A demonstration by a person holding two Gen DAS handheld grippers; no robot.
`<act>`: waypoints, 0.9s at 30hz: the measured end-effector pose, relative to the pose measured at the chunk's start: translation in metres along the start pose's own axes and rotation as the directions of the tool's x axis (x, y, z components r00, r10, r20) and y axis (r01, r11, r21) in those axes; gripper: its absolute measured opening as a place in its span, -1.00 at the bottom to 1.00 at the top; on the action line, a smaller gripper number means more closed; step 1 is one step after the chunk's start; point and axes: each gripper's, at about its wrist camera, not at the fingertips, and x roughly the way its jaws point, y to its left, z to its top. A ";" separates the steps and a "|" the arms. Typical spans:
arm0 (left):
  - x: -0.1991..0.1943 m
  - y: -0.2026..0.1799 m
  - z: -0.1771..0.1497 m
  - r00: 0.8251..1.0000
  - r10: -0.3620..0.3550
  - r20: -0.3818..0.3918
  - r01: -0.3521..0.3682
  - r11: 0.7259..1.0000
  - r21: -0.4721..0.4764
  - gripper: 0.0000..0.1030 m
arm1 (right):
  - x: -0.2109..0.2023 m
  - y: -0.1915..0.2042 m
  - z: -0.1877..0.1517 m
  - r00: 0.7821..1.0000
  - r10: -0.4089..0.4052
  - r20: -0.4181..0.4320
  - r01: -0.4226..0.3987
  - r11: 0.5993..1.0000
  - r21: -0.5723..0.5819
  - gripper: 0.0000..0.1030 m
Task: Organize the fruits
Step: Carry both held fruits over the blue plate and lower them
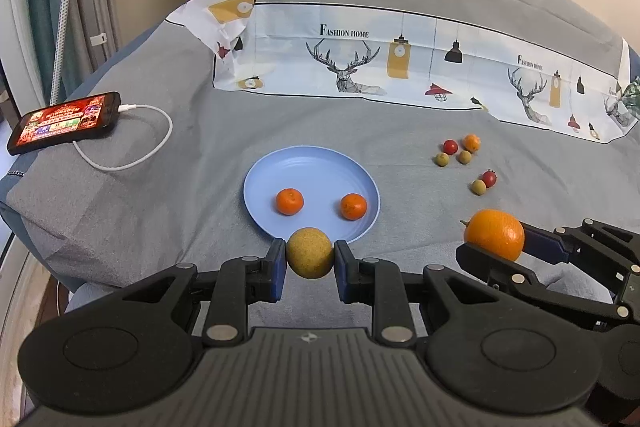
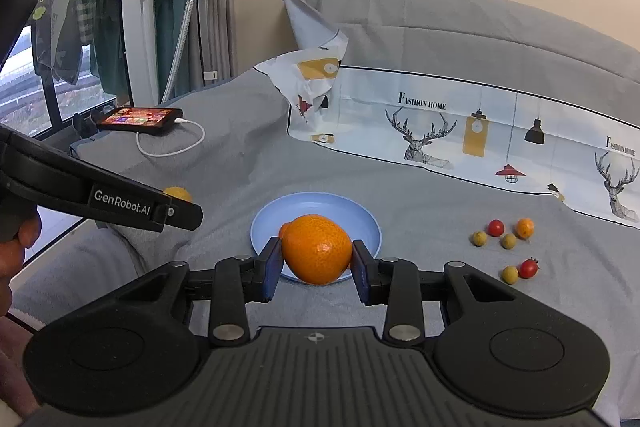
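Observation:
My left gripper (image 1: 310, 259) is shut on a round yellow-brown fruit (image 1: 310, 253), held just in front of the near rim of a blue plate (image 1: 312, 163). Two small tangerines (image 1: 289, 201) (image 1: 353, 206) lie on that plate. My right gripper (image 2: 316, 259) is shut on a large orange (image 2: 316, 249), held over the near side of the blue plate (image 2: 320, 203). In the left wrist view the same orange (image 1: 495, 234) hangs to the right of the plate. In the right wrist view the left gripper's arm crosses at the left, and the yellow fruit (image 2: 178, 193) peeks over it.
Several small fruits lie loose on the grey bed cover right of the plate: red cherry tomatoes (image 1: 450, 147), green-yellow balls (image 1: 478, 187) and a small orange one (image 1: 471, 143). A phone (image 1: 64, 127) on a white cable lies far left. A printed cloth (image 1: 400, 63) lies behind.

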 end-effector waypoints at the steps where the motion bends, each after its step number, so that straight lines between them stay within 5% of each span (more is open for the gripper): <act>1: 0.001 0.000 0.000 1.000 -0.001 -0.002 0.001 1.000 0.001 -0.47 | 0.001 0.000 0.000 1.000 0.000 -0.002 0.000 1.000 -0.002 -0.25; 27: 0.037 0.027 0.029 0.999 0.045 -0.020 -0.046 0.997 -0.059 -0.47 | 0.034 -0.003 0.006 0.998 0.005 -0.062 -0.006 1.000 -0.019 -0.26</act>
